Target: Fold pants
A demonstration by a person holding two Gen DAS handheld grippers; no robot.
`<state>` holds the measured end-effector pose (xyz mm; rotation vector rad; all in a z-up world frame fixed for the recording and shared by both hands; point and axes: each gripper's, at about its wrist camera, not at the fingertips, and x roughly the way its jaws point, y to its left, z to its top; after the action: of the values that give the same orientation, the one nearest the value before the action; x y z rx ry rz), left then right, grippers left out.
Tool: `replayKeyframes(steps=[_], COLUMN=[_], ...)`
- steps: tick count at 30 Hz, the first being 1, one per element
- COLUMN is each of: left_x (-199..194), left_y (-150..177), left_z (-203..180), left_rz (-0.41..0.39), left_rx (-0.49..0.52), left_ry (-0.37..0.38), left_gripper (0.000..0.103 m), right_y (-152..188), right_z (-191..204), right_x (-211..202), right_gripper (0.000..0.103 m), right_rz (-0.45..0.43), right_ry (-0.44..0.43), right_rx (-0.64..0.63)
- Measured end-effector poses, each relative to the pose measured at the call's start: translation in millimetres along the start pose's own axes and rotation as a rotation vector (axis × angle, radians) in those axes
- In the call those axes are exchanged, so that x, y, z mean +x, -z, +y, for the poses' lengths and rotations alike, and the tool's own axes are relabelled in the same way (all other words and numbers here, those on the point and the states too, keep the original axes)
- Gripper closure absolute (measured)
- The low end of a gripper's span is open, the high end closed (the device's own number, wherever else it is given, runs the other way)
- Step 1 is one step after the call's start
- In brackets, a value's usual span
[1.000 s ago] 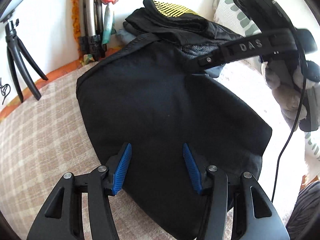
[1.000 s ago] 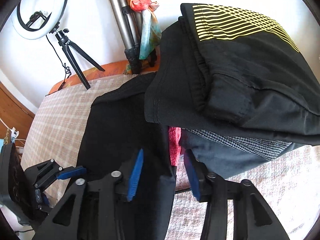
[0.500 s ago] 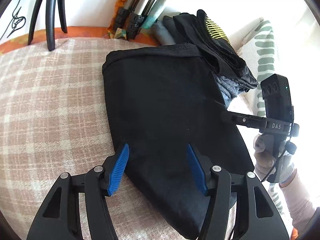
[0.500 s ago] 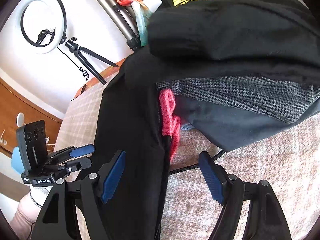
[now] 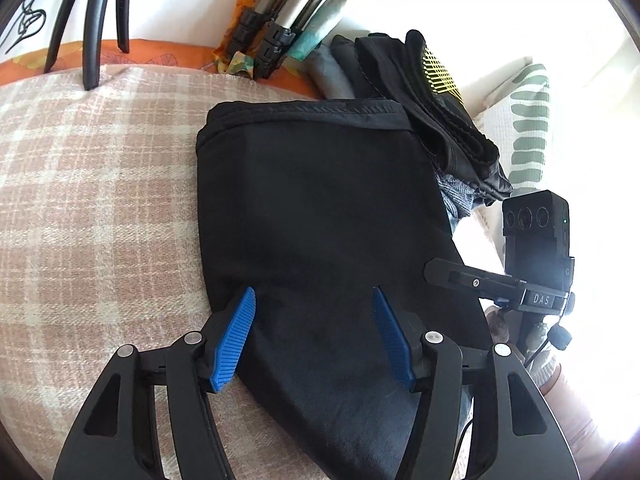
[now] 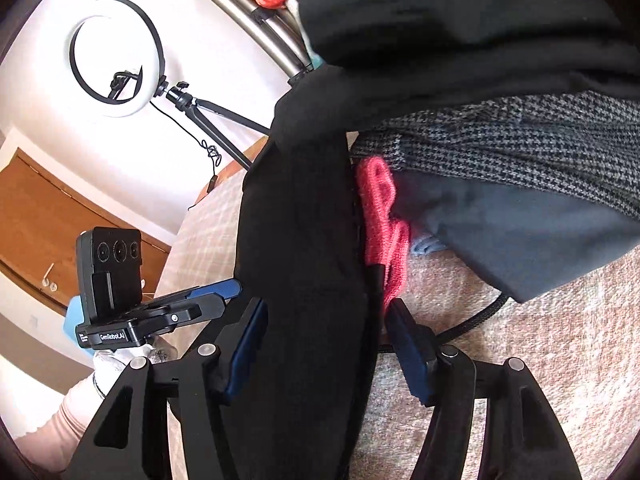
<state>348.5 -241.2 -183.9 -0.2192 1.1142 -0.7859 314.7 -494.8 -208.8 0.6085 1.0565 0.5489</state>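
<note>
Pants (image 5: 320,220) lie folded on the plaid blanket (image 5: 100,200), left tool (image 5: 314,312) and right tool (image 6: 324,320) both spread, seemingly grasping nothing.

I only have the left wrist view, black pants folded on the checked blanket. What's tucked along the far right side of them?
Observer: A pink knitted piece lies right beside the pants.
Operator: Anything over it?
Observer: A grey houndstooth garment, under the black clothes pile.
Operator: Is the right gripper closed?
Observer: No, the right gripper is open, fingers either side of the pants' edge.
</note>
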Motion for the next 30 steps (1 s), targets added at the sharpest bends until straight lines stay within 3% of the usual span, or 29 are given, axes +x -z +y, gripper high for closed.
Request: replayKeyframes(steps=[1, 2, 3, 4, 6, 10, 11, 12, 15, 18, 20, 25, 30], left_x=[1.6, 1.2, 2.8, 5.3, 12.6, 10.8, 7.3, 2.0, -16.9, -29.5, -30.7, -11.8, -5.6], left_y=[-0.9, -0.5, -0.9, -1.5, -1.2, 5.3, 6.1, 6.8, 6.0, 3.8, 1.9, 2.9, 3.1], left_z=[-2.2, -2.7, -4.4, -6.5, -10.0, -25.2, -26.7, -26.6, -19.6, -7.3, 4.8, 23.7, 22.3], left_rz=[0.000, 0.000, 0.000, 0.005, 0.029, 0.008, -0.001, -0.011, -0.041, -0.053, -0.039, 0.037, -0.011], left_rx=[0.012, 0.020, 0.025, 0.029, 0.019, 0.097, 0.105, 0.111, 0.119, 0.108, 0.066, -0.030, -0.072], left_ry=[0.000, 0.002, -0.001, -0.004, 0.013, -0.045, -0.071, -0.089, -0.133, -0.178, -0.170, -0.086, -0.005], left_gripper=[0.044, 0.045, 0.054, 0.076, 0.098, 0.098, 0.098, 0.090, 0.051, 0.049, 0.049, 0.049, 0.042], right_y=[1.5, 5.1, 5.7, 6.4, 8.2, 9.2, 8.5, 8.4, 6.7, 5.9, 5.1, 2.6, 3.8], right_z=[3.3, 7.4, 10.8, 11.6, 15.3, 23.3, 22.1, 22.0, 22.0, 18.6, 16.7, 0.3, -10.0], right_x=[2.8, 2.7, 3.6, 3.6, 2.0, -0.6, -1.0, -0.8, 0.0, 1.1, 2.6, 4.9, 5.4], right_gripper=[0.064, 0.067, 0.070, 0.074, 0.078, 0.081, 0.081, 0.081, 0.081, 0.081, 0.079, 0.078, 0.081], right_rz=[-0.002, -0.007, -0.006, -0.008, -0.020, -0.021, -0.020, -0.018, -0.017, -0.016, -0.012, 0.003, -0.009], right_ry=[0.021, 0.038, 0.051, 0.058, 0.072, 0.125, 0.127, 0.129, 0.132, 0.120, 0.111, 0.049, 0.000], right_rx=[-0.011, -0.026, -0.036, -0.036, -0.028, -0.060, -0.059, -0.058, -0.063, -0.056, -0.054, -0.016, 0.019])
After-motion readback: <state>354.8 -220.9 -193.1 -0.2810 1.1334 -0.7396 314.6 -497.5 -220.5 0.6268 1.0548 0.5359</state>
